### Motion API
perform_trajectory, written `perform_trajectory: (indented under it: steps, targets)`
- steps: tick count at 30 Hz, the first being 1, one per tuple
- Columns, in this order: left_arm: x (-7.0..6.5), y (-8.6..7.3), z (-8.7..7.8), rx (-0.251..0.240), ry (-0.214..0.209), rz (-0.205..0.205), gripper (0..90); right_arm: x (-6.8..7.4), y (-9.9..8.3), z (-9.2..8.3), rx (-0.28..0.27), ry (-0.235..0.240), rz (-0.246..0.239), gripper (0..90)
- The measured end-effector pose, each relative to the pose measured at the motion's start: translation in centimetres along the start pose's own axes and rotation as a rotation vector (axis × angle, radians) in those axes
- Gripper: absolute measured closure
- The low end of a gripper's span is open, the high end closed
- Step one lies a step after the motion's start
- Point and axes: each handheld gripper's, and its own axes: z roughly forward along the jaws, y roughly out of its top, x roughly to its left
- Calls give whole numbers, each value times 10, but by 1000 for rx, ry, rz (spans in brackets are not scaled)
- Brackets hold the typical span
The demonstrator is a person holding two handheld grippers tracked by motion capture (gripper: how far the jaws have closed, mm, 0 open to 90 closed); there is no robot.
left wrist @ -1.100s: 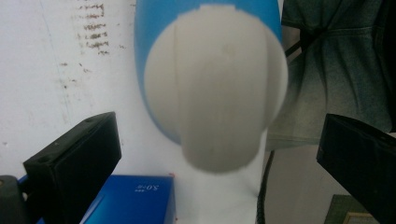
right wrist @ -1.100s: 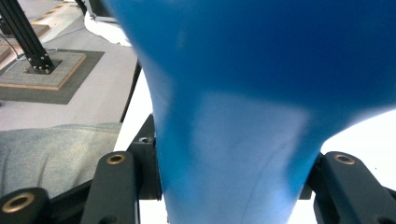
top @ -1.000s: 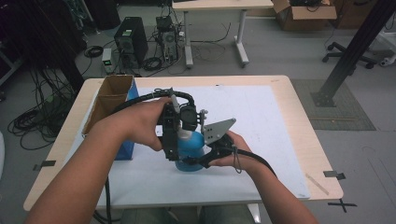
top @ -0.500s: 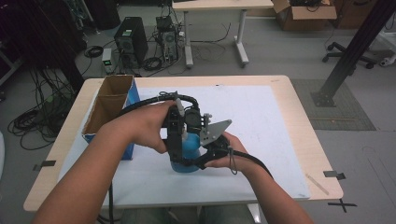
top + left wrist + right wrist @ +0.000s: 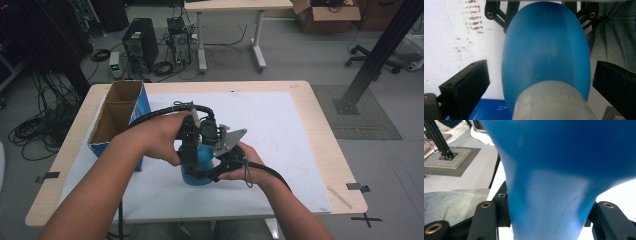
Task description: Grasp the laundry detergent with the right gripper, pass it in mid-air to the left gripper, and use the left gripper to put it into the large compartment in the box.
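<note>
Jaws of the right gripper [image 5: 212,172] are pinching the blue bottle [image 5: 200,165]; the left gripper [image 5: 192,150] is straddling it, spread, beside the cardboard box [image 5: 117,117].

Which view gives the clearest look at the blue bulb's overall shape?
The left gripper view: the blue bulb appears rounded, narrowing to a pale neck, between open jaws. The right gripper view crops it to a blurred close-up. In the high view, hands and hand-held grippers cover most of it.

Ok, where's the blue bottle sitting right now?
In the high view the blue bottle is near the table's front middle, on the white sheet, between both grippers and right of the open cardboard box.
</note>
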Motion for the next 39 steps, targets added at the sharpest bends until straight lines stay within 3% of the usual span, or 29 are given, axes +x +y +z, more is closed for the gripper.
perform_trajectory:
  steps: [12, 26, 39]
  targets:
    - [-1, 1, 0, -1, 6, -4, 128, 0, 0, 0, -5, 2, -2, 452]
    - [-2, 1, -1, -19, 1, 1, 202, 0, 0, -1, -8, -5, -2, 452]
    - [-1, 1, 1, -5, 1, -2, 269, 0, 3, 0, -17, -1, -10, 452]
